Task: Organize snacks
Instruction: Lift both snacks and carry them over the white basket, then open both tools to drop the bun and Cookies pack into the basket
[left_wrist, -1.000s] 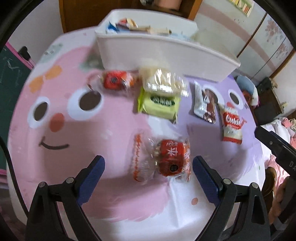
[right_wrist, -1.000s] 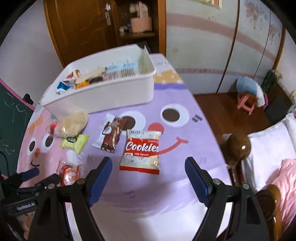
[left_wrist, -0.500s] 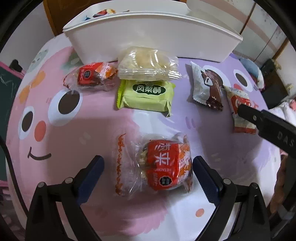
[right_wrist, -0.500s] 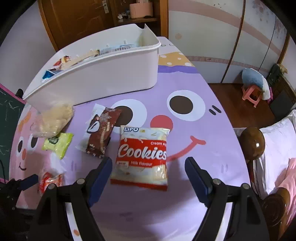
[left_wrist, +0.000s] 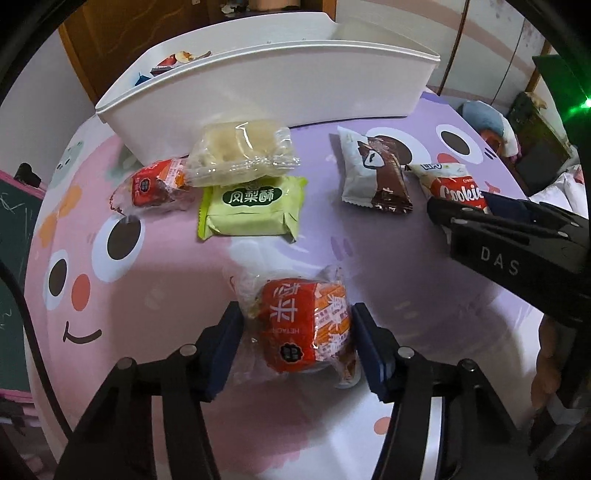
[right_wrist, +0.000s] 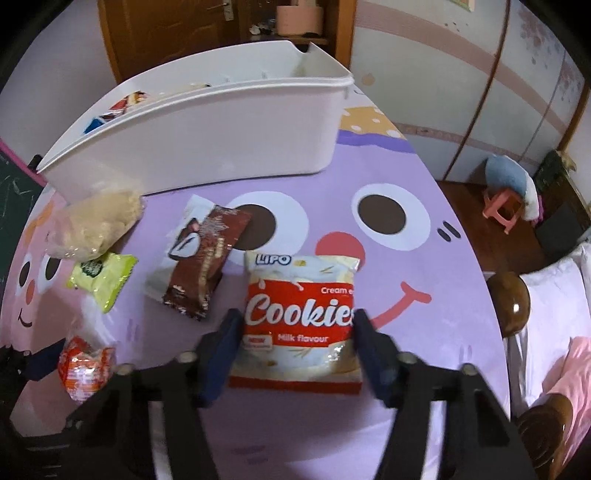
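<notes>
The cookie bag reads "LiPO Cookies Milk flavour".

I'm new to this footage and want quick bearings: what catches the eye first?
Two grippers have just been closing, each with a snack between its jaws: the left gripper around a red-wrapped snack, the right gripper around the Cookies bag. Behind them, a long white bin stands on a cartoon-face tablecloth.

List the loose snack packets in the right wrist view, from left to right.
Red-orange packet → green pastry packet → brown chocolate packet → cookies bag. The clear bun packet overlaps the green one, so it is left out.
</notes>
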